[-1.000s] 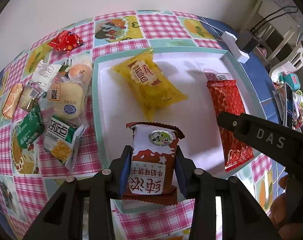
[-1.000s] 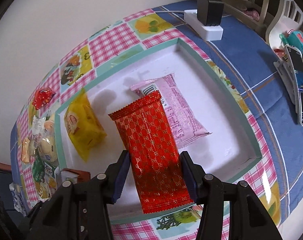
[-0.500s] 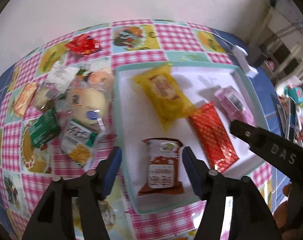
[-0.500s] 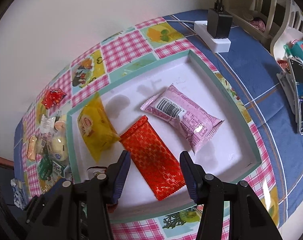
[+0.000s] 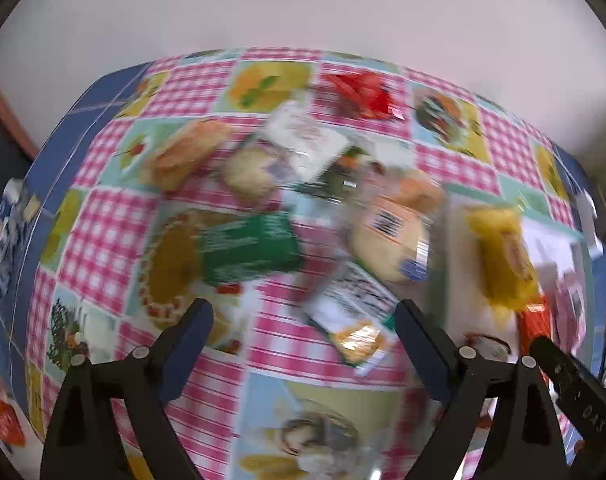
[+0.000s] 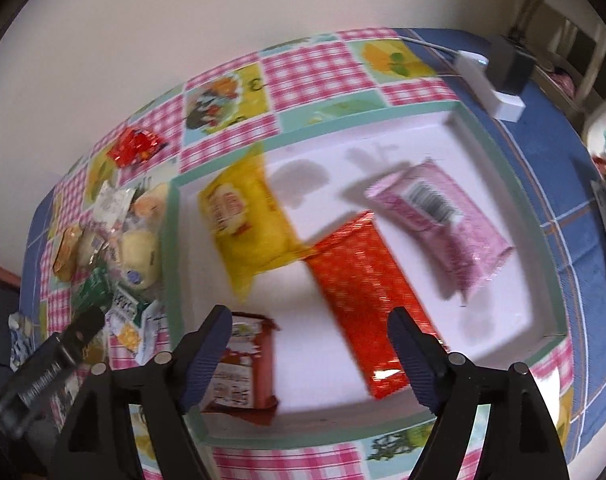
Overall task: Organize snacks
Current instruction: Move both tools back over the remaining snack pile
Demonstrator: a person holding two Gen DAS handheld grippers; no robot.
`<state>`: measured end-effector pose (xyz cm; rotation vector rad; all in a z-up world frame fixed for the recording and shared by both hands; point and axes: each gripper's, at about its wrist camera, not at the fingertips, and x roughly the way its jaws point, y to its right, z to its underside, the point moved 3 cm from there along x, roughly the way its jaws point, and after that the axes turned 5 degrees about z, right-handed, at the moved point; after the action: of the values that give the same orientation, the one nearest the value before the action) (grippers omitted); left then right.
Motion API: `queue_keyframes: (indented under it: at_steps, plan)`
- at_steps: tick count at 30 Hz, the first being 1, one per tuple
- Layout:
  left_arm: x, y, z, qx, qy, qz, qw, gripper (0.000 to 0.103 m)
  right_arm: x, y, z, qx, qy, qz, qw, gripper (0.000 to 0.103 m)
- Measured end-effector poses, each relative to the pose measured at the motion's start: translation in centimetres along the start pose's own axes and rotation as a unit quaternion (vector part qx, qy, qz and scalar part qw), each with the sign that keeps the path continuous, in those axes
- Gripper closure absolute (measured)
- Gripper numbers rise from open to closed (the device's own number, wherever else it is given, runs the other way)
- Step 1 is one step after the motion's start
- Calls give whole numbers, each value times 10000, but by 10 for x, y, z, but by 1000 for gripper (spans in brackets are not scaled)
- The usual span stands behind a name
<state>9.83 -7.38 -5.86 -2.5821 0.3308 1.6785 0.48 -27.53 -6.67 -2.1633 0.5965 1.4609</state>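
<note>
The left gripper [image 5: 303, 344] has its jaws spread wide and holds nothing; in the left wrist view it hangs over the checked tablecloth [image 5: 263, 344], low in the frame. This view is blurred. Above the jaws, in the middle of the frame, lies a loose heap of snacks: a green packet [image 5: 249, 246], a round bun in clear wrap [image 5: 391, 240], a white and orange packet [image 5: 353, 320] just beside the bun, and a small red packet [image 5: 363, 92] at the top, apart from the others.

The right gripper [image 6: 309, 344] is also released, with its jaws apart and empty, at the bottom of the right wrist view above the near part of the white tray [image 6: 503, 312]. Four snacks lie in the tray: a yellow packet [image 6: 247, 224] at upper left, a red packet with gold pattern [image 6: 363, 292] in the middle, touching the yellow one at a corner, a pink packet [image 6: 443, 224] at right, and a brown and white packet [image 6: 243, 364] at lower left, partly behind the left finger. A white power strip [image 6: 491, 88] lies on the blue cloth in the upper right of the frame
</note>
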Motion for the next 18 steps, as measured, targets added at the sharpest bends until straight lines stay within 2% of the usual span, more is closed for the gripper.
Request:
queue_keyframes:
  at_steps: [1, 3, 5, 12, 18]
  plan:
    - [0, -10, -2, -110, 15, -29, 9999, 3, 0, -4, 0, -30, 14, -5, 10000, 17]
    - [-1, -24, -4, -258, 71, -82, 9996, 3, -1, -12, 0, -79, 51, -41, 9999, 6]
    - [-2, -39, -5, -397, 94, -92, 9991, 3, -2, -19, 0, -115, 75, -80, 9999, 2]
    - [1, -68, -7, -822, 58, 68, 9966, 3, -5, -48, 1, -276, 223, -279, 9990, 0]
    - [-1, -85, -11, -1036, 208, 147, 9943, 3, -10, -78, 1, -454, 403, -583, 9965, 0]
